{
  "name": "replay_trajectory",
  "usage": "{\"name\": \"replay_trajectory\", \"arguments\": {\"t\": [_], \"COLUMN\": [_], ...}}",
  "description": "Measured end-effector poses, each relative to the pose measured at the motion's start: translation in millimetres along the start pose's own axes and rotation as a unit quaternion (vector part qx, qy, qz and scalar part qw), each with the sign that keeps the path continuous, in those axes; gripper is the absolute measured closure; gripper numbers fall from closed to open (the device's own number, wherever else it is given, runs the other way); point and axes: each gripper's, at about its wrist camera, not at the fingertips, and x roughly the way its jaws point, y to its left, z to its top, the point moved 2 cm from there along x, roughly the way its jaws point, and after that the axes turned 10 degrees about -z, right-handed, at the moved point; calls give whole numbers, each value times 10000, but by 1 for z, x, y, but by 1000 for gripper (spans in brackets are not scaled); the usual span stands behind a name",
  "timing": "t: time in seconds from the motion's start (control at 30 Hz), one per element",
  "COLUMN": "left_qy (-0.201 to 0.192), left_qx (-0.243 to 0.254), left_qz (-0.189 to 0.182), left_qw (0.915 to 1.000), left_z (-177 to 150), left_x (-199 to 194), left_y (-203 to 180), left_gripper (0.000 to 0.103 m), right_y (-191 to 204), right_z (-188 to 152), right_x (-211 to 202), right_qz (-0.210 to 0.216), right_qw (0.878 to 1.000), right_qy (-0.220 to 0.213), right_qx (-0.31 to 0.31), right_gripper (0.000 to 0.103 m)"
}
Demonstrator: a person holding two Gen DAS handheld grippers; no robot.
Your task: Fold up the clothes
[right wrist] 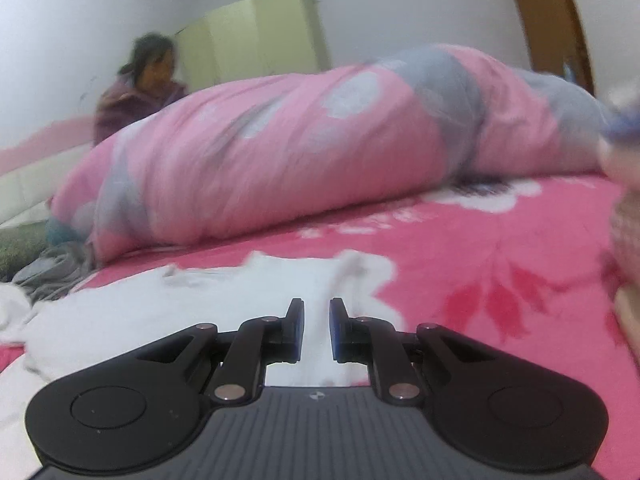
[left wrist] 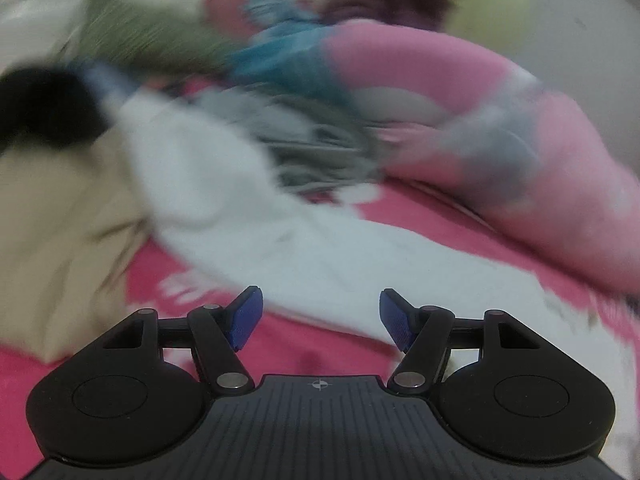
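Bed with pink flowered blanket (right wrist: 500,248). On it: white garment (right wrist: 192,300) spread flat up front, rolled pink-grey quilt (right wrist: 280,152) behind, beige garment (left wrist: 52,232) at left, grey clothes (left wrist: 316,140) and a blurred mixed pile farther back.

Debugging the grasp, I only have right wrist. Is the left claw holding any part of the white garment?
Observer: No. The left claw is wide open over the white garment, nothing between its pads.
Operator: Anything else near it?
Observer: A beige garment lies left of the white one.
Operator: More laundry behind?
Observer: Yes, a black item and blue fabric, too blurred to name.
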Motion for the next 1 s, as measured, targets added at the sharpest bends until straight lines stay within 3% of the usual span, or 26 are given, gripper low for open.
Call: {"name": "replay_trajectory", "arguments": {"t": [0.13,0.27,0.43,0.53,0.7,0.83,0.9,1.0], "left_qy": [-259,-717,-1425,-1551,-1286,-1231,-1252,-1331], "left_qx": [-733,-1294,-888,-737,-715,-702,-553,-445], "left_qz": [96,400,1050,1271,1411,1558,1721,1844], "left_qw": [9969,9882,9802,9769,9790,9776,9755,9728], "left_z": [9,25,59,82,103,101,100,99], "left_x": [6,10,12,21,47,55,57,55], "left_y": [43,71,74,76,88,93,90,85], "left_gripper": [34,33,35,37,56,65,83,96], "right_y": [64,124,147,137,113,112,113,112], "right_z": [16,2,-50,-50,-47,-46,-44,-44], "right_x": [-3,27,77,75,82,82,83,84], "right_qz": [590,662,349,612,989,1027,1025,1045], "right_qw": [9971,9909,9819,9856,9872,9871,9872,9872], "right_qy": [261,669,964,944,1142,1146,1142,1144], "right_qx": [-402,-962,-1590,-1263,-505,-436,-439,-387], "right_gripper": [89,89,90,90,90,90,90,90]}}
